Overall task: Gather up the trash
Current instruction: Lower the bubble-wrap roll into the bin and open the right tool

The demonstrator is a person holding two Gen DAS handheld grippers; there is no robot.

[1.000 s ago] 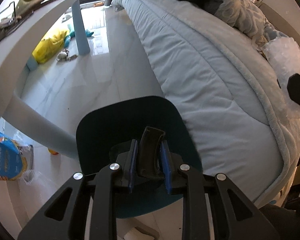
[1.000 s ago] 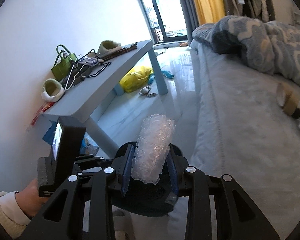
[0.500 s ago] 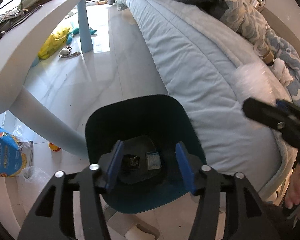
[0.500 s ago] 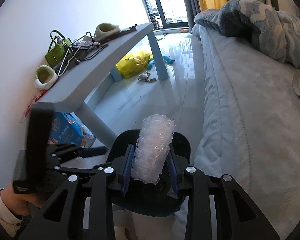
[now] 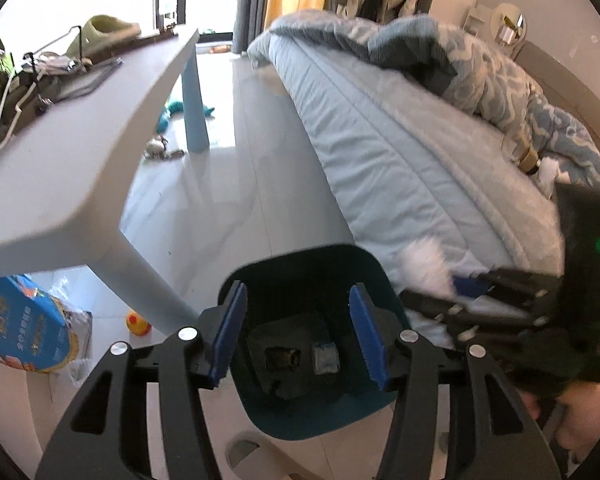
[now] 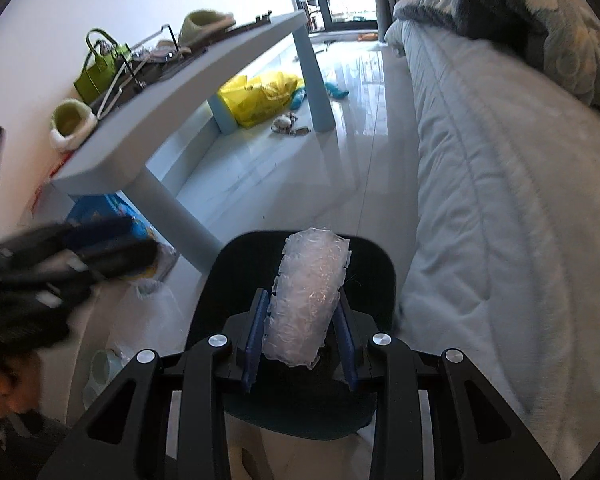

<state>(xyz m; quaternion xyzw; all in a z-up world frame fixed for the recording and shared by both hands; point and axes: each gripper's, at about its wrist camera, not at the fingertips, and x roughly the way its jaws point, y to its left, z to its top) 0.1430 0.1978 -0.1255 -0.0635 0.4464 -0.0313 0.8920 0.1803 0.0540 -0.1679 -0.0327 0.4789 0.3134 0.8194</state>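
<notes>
Motion-blurred right claw [image 5: 466, 286], bin [image 6: 384, 264] contents hidden by bubble wrap [image 6: 306, 300]

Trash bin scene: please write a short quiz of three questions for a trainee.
1. True or false: the left gripper is open over the trash bin.
2. What does the right gripper hold? A) bubble wrap B) slipper C) yellow bag
3. Fill in: the bin stands on the floor between the table and the ____.

Key: 1 true. 2 A, the bubble wrap. 3 bed.
</notes>
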